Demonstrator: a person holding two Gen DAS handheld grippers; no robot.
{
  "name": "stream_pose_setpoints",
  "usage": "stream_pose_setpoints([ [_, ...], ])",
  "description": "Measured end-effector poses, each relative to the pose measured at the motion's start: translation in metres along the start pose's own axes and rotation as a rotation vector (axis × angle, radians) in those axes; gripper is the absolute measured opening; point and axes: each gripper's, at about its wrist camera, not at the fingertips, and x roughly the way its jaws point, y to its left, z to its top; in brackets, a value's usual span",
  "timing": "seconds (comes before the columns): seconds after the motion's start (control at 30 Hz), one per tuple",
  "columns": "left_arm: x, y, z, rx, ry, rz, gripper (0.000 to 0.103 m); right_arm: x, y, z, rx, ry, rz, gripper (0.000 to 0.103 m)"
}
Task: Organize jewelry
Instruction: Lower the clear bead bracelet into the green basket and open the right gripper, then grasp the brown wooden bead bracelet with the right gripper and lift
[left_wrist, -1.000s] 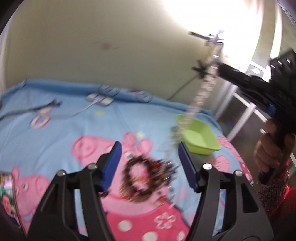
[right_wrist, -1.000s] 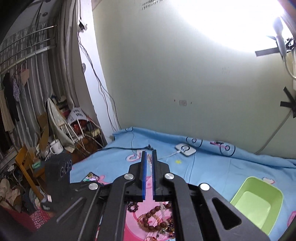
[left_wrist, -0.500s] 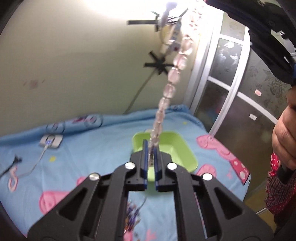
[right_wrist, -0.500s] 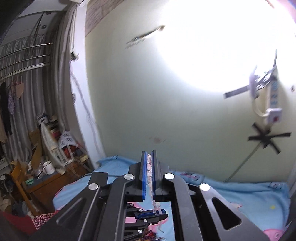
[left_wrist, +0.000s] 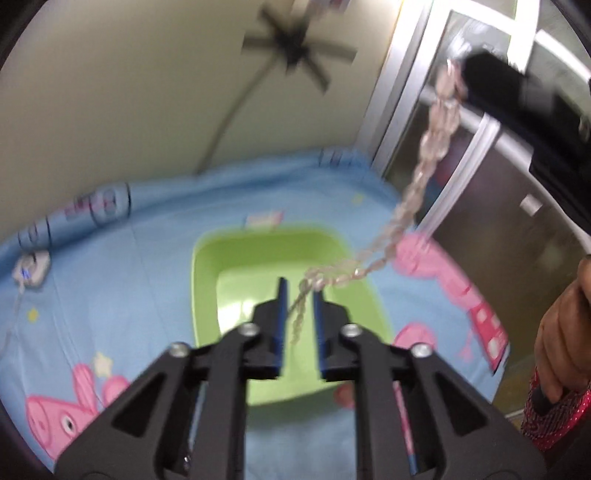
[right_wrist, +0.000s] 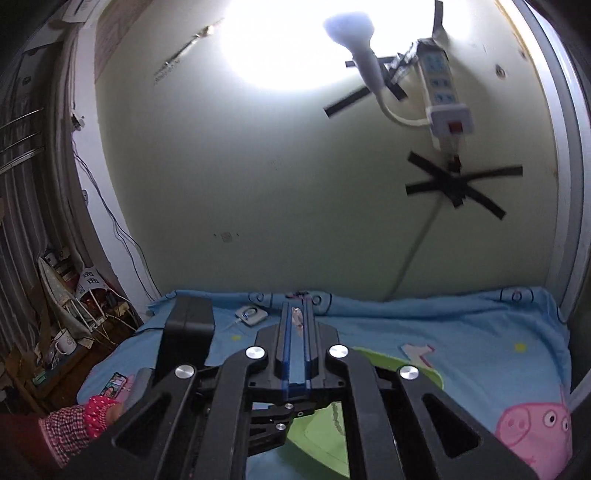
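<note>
The pale bead necklace (left_wrist: 424, 177) runs slantwise from the right tongs (right_wrist: 297, 325), clamped on its upper end, down to the left tongs (left_wrist: 298, 317). These have just been parting, the tail hanging loose between them, directly over the green tray (left_wrist: 207, 266) on the bed (blue cartoon sheet) (left_wrist: 110, 295). Lowering should coil it in.

I am in a home bedroom. Below my jaws lies a bed under a blue cartoon-pig sheet (right_wrist: 480, 332). Ahead of them, a pale wall carries a power strip (right_wrist: 445, 92) fixed with black tape. Far left of my right jaws, cluttered shelves hold mugs (right_wrist: 64, 343) and household odds. Right of my left jaws stands a glazed sliding door (left_wrist: 480, 155).
</note>
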Motion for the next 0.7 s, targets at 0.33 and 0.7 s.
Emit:
stream_pose_setpoints([
  [0.33, -0.079, 0.061, -0.042, -0.119, -0.110, 0.047, 0.016, 0.006, -0.008, -0.032, 0.071, -0.023, 0.087, 0.024],
  [0.7, -0.122, 0.143, -0.158, -0.330, -0.048, 0.219, 0.016, 0.084, 0.076, -0.116, 0.019, 0.265, 0.271, 0.016],
])
